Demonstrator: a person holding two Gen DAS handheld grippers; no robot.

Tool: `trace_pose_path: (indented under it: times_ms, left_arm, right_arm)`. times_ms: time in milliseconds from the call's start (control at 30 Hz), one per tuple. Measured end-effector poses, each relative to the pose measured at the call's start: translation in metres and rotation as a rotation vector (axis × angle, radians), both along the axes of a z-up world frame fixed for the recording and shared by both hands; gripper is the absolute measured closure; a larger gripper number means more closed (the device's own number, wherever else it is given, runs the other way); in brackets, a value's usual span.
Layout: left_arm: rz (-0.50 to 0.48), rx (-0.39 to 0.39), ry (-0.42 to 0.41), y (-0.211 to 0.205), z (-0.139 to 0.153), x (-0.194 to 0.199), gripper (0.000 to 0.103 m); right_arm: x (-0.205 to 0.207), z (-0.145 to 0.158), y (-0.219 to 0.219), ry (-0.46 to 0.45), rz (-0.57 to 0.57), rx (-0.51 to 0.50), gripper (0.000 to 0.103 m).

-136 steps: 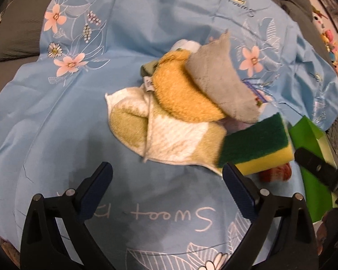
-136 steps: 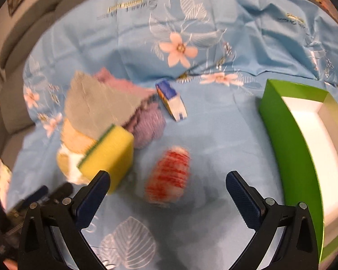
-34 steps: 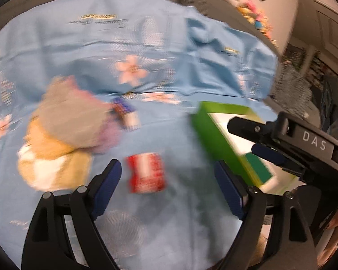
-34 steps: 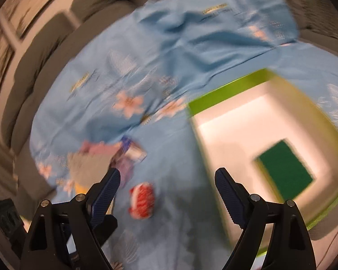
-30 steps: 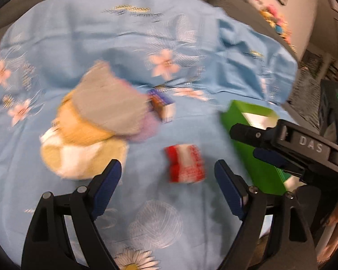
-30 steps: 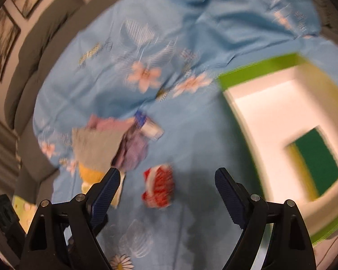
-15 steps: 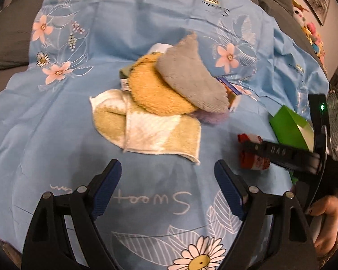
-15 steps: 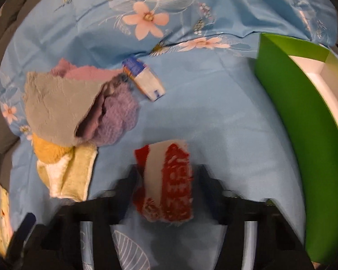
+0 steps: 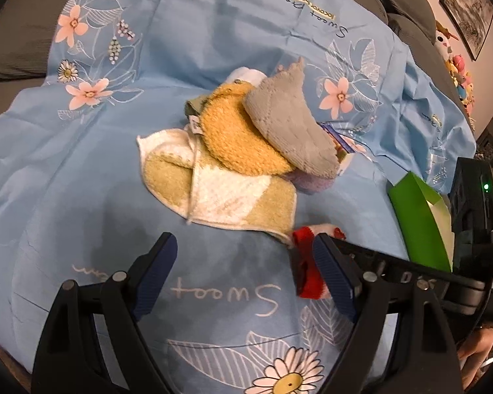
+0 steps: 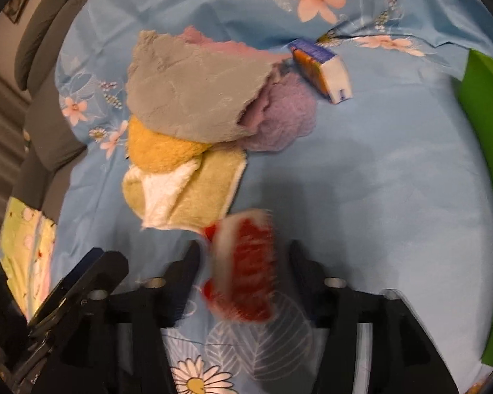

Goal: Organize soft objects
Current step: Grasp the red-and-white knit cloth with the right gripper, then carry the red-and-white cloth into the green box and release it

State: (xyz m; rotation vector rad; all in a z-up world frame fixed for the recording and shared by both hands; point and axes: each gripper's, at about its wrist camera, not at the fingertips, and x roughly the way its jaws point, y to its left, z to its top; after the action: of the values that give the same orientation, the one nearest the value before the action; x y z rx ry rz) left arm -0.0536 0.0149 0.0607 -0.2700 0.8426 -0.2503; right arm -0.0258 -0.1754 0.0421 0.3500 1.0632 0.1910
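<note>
Right, my right gripper (image 10: 245, 264) straddles the red-and-white cloth (image 10: 246, 262), which lies on the blue sheet (image 10: 394, 180) toward its near edge, just beside the green-and-white towel (image 10: 194, 193). Its jaws are opening (the view is blurred, so I cannot tell whether the pads touch the cloth). My left gripper (image 9: 246, 269) hangs spread wide over bare sheet, holding nothing.

The risk I see: closing too high would pinch only a loose fold, and the cloth could slip free short of the green box (image 10: 486, 124). Closing off-centre might snag the towel's corner too.
</note>
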Motion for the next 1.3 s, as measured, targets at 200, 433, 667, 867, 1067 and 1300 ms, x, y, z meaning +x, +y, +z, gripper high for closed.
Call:
trace_pose_path:
  times_ms: [200, 433, 667, 867, 1067, 1300]
  left_arm:
    - [-0.077, -0.066, 0.016, -0.012, -0.002, -0.002, 0.024]
    - [-0.223, -0.146, 0.063, -0.044, -0.014, -0.004, 0.056]
    - [-0.289, -0.179, 0.116, -0.061, -0.028, 0.002, 0.078]
    - [-0.335, -0.151, 0.033, -0.077, -0.008, -0.003, 0.078]
    - [-0.437, -0.158, -0.109, -0.109, 0.027, -0.012, 0.078]
    - [-0.595, -0.169, -0.209, -0.17, 0.055, -0.016, 0.078]
  right_arm:
    - [-0.007, 0.016, -0.025, -0.055, -0.046, 0.084, 0.03]
    - [0.002, 0.003, -0.027, -0.004, -0.039, 0.16, 0.048]
    - [0.012, -0.02, -0.018, 0.077, -0.014, 0.2, 0.057]
    - [-0.003, 0.014, -0.031, -0.044, -0.067, 0.156, 0.059]
    - [-0.031, 0.059, -0.065, -0.204, -0.17, 0.105, 0.059]
    - [-0.061, 0.087, -0.123, -0.312, -0.357, 0.065, 0.059]
